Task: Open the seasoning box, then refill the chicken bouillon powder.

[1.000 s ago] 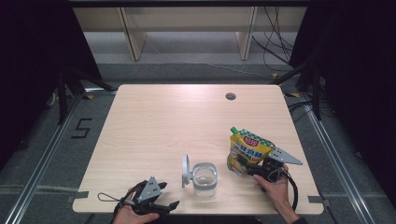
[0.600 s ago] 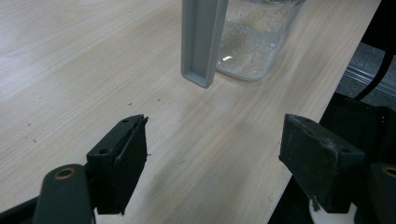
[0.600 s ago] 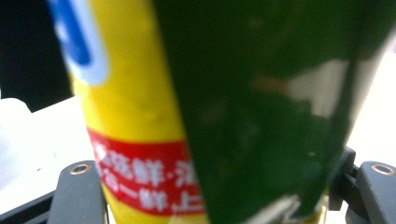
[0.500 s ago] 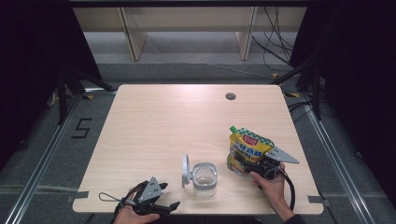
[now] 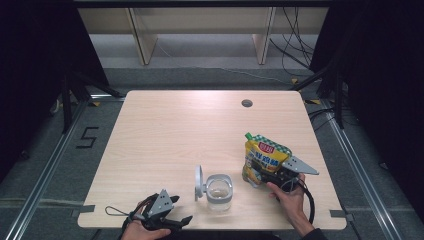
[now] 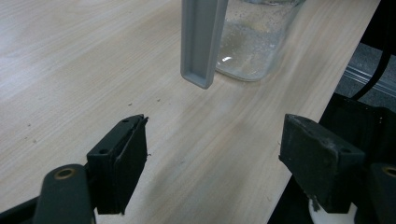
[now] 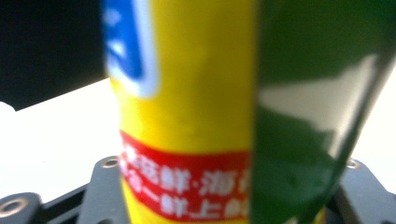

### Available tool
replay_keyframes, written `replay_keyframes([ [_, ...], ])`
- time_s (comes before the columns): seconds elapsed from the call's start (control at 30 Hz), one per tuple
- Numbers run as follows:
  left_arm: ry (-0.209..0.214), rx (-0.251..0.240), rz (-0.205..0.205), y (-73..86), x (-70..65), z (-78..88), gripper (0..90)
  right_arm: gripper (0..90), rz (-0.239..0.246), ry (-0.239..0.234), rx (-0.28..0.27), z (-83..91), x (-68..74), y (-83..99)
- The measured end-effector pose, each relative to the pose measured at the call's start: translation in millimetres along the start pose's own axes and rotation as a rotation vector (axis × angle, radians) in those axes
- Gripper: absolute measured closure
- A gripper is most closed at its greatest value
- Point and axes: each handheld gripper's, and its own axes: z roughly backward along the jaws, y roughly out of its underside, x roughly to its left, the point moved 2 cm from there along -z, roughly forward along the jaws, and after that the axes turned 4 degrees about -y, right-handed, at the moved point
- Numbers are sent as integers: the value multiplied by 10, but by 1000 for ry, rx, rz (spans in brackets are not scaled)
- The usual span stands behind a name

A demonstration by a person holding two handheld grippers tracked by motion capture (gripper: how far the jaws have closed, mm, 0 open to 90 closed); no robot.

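Closing right gripper (image 5: pixel 261 177) around pouch (image 5: pixel 264 156)

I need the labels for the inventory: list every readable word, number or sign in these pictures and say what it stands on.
"5": dark figure on the floor left of the table.
Yellow pouch: red badge and blue characters in the high view, too small to read.
Same pouch, right gripper view: white characters on a red band, too blurred to read.

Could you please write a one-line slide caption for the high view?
Right gripper closing its jaws around a yellow pouch beside an open-lidded clear jar; left gripper idle.
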Motion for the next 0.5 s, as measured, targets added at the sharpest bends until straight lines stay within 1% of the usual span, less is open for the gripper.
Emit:
replay_keyframes([
  [0.03, -5, -10, -9, -7, 7, -1, 226, 447, -21, 3, 19, 6, 33, -9],
  [0.07, -6, -4, -14, -7, 11, 8, 226, 451, 34, 2, 10, 1, -1, -25],
  [0.1, -3, -3, -14, -8, 13, 13, 226, 453, 22, 6, 31, 12, 20, -33],
  [0.13, 4, -5, -5, -9, 7, 15, 226, 459, 3, 15, 21, 11, 41, -41],
  [0.17, 2, -7, -5, -11, 9, 17, 227, 465, 15, -5, 31, 19, 37, -56],
  [0.2, -8, -6, 17, -8, 1, 19, 227, 469, 1, -5, 43, 26, 48, -68],
  [0.23, -5, -11, 14, -6, 7, 17, 227, 471, 11, -18, 28, 28, 46, -79],
  [0.27, -6, -4, -26, -11, 32, 28, 227, 473, 22, 7, 59, 59, 45, -90],
  [0.3, -5, -2, -18, -12, 30, 29, 227, 474, 0, -7, 59, 66, 62, -91],
  [0.33, -12, -3, -24, -10, 36, 29, 227, 474, 9, 5, 67, 83, 65, -98],
  [0.4, -12, 8, -39, -12, 48, 41, 227, 475, 23, -3, 79, 123, 74, -117],
  [0.43, -14, 7, -43, -14, 51, 44, 227, 476, 32, 7, 81, 150, 87, -132],
  [0.47, -13, 8, -41, -17, 53, 46, 227, 477, 69, 14, 43, 168, 87, -156],
  [0.5, -7, -11, -9, -16, 30, 32, 227, 477, 76, 14, 56, 213, 101, -183],
])
